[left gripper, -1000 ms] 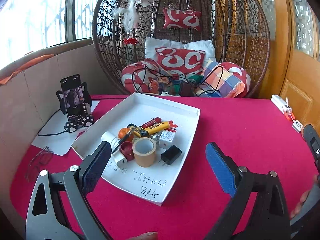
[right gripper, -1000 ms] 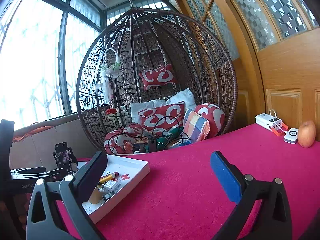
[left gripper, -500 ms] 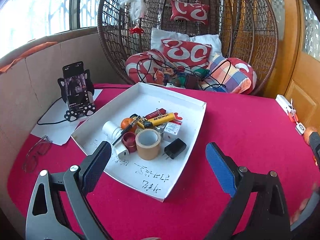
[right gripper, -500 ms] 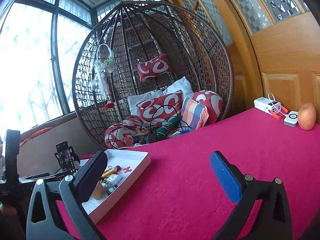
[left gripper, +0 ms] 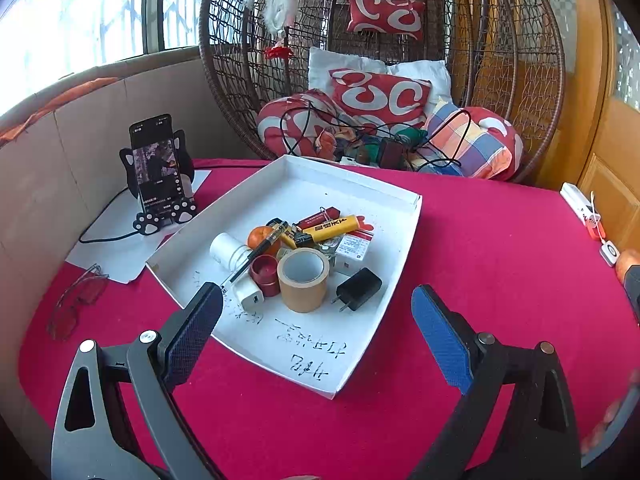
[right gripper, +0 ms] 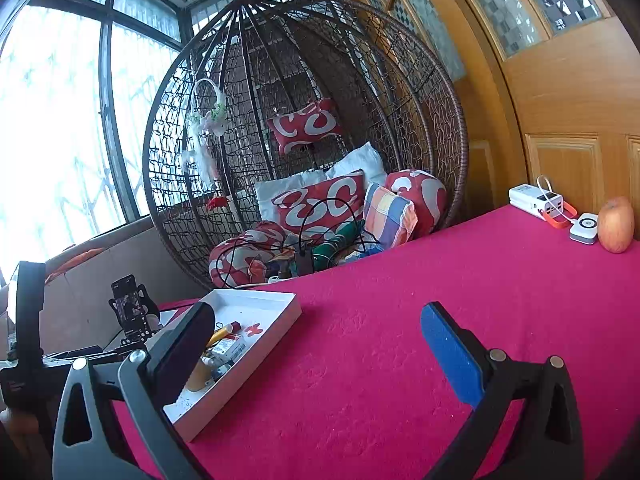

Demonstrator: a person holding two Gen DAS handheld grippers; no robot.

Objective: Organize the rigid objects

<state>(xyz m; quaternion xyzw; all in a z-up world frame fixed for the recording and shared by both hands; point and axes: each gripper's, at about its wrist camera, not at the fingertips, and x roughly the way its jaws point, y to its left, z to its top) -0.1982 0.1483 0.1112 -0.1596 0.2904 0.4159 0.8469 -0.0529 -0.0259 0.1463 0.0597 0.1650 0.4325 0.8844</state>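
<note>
From the left wrist view, the left gripper (left gripper: 316, 320) hangs over the near edge of the bench (left gripper: 500, 264), fingers spread wide and empty; just ahead sits the white tray (left gripper: 404, 256), holding a heap of rigid things toward its middle: a tape roll (left gripper: 304, 280), a black charger (left gripper: 359, 289), a red cap (left gripper: 265, 275), a yellow knife (left gripper: 330, 227), a white tube (left gripper: 226, 249). The likely step is a first pick; the charger lies a little apart on the side toward the bench's right edge, so it looks the cleanest target; come down with the fingers across its narrow body, clear of the tape roll.

From the right wrist view, the right gripper (right gripper: 320, 344) rests low over bare cloth, fingers likewise apart and holding nothing; the tray lies toward the left edge of the bench, its contents partly hidden behind one finger, so which item sits nearest cannot be told; keep this gripper clear of the tray wall.
</note>
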